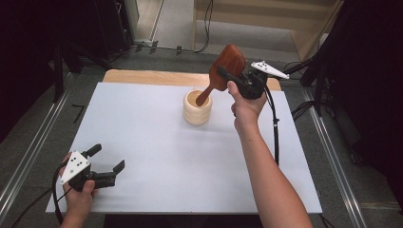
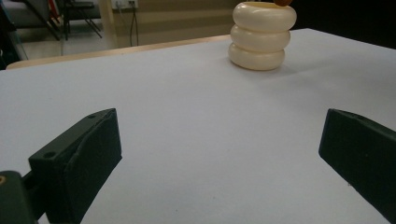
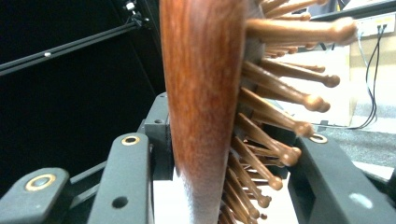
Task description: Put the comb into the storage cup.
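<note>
A reddish wooden hairbrush point(image 1: 229, 62) hangs tilted over the far middle of the table, head up. My right gripper point(image 1: 224, 76) is shut on it near the neck. Its handle end reaches down into the mouth of a cream ribbed cup point(image 1: 197, 110). In the right gripper view the brush back point(image 3: 203, 93) stands between my jaws, its wooden bristles point(image 3: 280, 88) pointing right. My left gripper point(image 1: 107, 157) rests open near the front left corner, nothing between its jaws. In the left gripper view the gripper point(image 2: 219, 149) faces the cup point(image 2: 262, 37), far ahead, with the brown handle tip point(image 2: 282, 2) at its rim.
A white sheet point(image 1: 157, 156) covers the wooden table point(image 1: 142, 77). Metal rails point(image 1: 28, 156) run along both sides. A black cable point(image 1: 275, 128) trails from the right gripper across the table's right side. Dark stands and floor cables lie beyond the far edge.
</note>
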The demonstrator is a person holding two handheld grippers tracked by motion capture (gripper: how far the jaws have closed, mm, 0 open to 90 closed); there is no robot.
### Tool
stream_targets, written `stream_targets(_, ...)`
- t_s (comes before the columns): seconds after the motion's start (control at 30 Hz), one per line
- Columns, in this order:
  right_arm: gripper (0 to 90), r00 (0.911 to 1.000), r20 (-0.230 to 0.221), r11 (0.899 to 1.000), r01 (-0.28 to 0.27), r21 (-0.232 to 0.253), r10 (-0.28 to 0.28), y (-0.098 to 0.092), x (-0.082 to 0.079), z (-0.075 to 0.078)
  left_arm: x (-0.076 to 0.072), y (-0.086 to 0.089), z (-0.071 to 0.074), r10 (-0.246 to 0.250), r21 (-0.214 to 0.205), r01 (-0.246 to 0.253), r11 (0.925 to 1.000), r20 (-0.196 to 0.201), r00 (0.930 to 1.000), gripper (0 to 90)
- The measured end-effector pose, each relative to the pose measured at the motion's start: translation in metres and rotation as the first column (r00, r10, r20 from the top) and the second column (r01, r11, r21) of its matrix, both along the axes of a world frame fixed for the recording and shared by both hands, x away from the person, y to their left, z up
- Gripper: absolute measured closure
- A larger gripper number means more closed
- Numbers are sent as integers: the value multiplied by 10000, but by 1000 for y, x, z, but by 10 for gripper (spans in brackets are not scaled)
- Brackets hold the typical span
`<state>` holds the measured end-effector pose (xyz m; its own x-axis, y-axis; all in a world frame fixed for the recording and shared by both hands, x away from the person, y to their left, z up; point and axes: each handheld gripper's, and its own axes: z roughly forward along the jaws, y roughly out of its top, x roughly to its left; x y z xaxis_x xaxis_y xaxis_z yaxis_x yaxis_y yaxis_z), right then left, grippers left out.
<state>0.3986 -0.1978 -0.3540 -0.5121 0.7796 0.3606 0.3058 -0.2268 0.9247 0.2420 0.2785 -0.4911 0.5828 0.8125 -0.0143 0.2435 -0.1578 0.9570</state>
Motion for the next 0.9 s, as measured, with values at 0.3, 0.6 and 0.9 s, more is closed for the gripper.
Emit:
stream_targets(0.3,542,9999,-55,9998,154,-111,-155,4,8,-8,0,0,0,-18,-2,18,10000,1,10000,0)
stream_targets(0.6,541,9999,-90,9995,139,-283,-141,9,13,-15,0,0,0,-58,-4,58,10000,-24,10000,0)
stream_targets(0.9,540,9996,-258,9990,115,-436,-126,14,18,-24,0,0,0,-74,-12,74,10000,-18,10000,0)
